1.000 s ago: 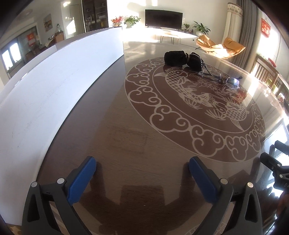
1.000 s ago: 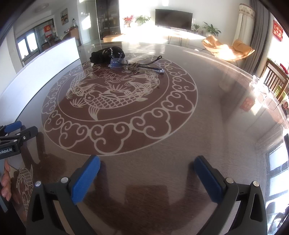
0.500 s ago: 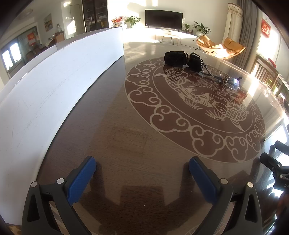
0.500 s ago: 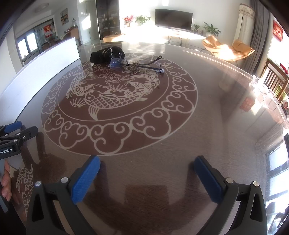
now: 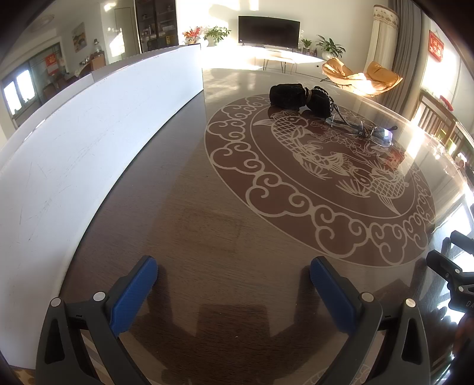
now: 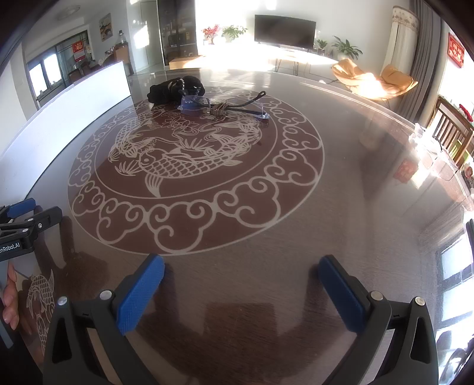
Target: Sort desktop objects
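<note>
Two tongs, left tongs (image 5: 234, 269) and right tongs (image 6: 241, 268), spread wide, empty, "nRobot.AI" printed on left.

both wrist views look low and forward across the table (image 5: 183, 207), side by side, sharing its carp medallion (image 6: 189, 160).

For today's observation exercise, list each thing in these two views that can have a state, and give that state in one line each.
Left hand-held gripper: open, holding nothing, above the table.
Right hand-held gripper: open, holding nothing, above the table.
Black pouch: lying on the table, untouched.
Clear glasses: lying on the table beside the pouch, arms unfolded.
Cord: knotted, lying across the glasses.
Television: screen dark.
</note>
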A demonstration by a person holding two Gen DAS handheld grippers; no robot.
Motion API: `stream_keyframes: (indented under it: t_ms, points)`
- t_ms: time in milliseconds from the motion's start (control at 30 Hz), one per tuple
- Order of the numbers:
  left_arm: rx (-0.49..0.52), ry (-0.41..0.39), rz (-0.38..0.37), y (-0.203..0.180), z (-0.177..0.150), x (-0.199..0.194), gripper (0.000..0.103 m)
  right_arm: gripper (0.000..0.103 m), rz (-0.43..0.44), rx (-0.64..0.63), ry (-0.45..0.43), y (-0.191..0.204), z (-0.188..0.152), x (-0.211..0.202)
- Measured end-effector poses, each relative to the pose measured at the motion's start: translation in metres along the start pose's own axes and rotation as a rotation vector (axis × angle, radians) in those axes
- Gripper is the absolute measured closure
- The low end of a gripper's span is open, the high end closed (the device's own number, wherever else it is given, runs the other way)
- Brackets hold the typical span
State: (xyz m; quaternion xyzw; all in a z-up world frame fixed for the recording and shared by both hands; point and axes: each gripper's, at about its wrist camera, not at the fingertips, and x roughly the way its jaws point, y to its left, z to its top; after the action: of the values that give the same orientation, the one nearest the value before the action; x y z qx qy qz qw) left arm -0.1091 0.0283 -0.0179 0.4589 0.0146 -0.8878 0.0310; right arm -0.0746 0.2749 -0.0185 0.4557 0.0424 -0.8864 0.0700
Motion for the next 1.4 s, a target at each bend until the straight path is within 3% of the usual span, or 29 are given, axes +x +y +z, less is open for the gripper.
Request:
stream_keyframes:
  t_ms: [767, 867, 1000, 1133, 1267, 1400]
  points:
    - [0.0, 0.0, 0.0, 0.0, 0.0, 0.0, 0.0, 0.0, 0.003, 0.002, -0.001, 0.0, 0.0, 0.0]
    - [0.0, 0.0, 0.0, 0.0, 0.0, 0.0, 0.0, 0.0, 0.063, -0.095, -0.003, 0.005, 0.007, 0.005]
    - [0.0, -0.001, 0.0, 0.0, 0.0, 0.0, 0.0, 0.0, 0.047, -0.231, -0.054, 0.005, 0.044, 0.023]
    - [0.0, -0.001, 0.0, 0.0, 0.0, 0.0, 0.0, 0.0, 0.103, -0.383, -0.098, 0.01, 0.104, 0.046]
    - [0.0, 0.0, -0.001, 0.0, 0.0, 0.0, 0.0, 0.001, 0.117, -0.504, 0.002, 0.02, 0.152, 0.089]
    - [0.001, 0.0, -0.005, 0.0, 0.002, 0.0, 0.0, 0.001, 0.176, -0.532, 0.052, 0.029, 0.174, 0.115]
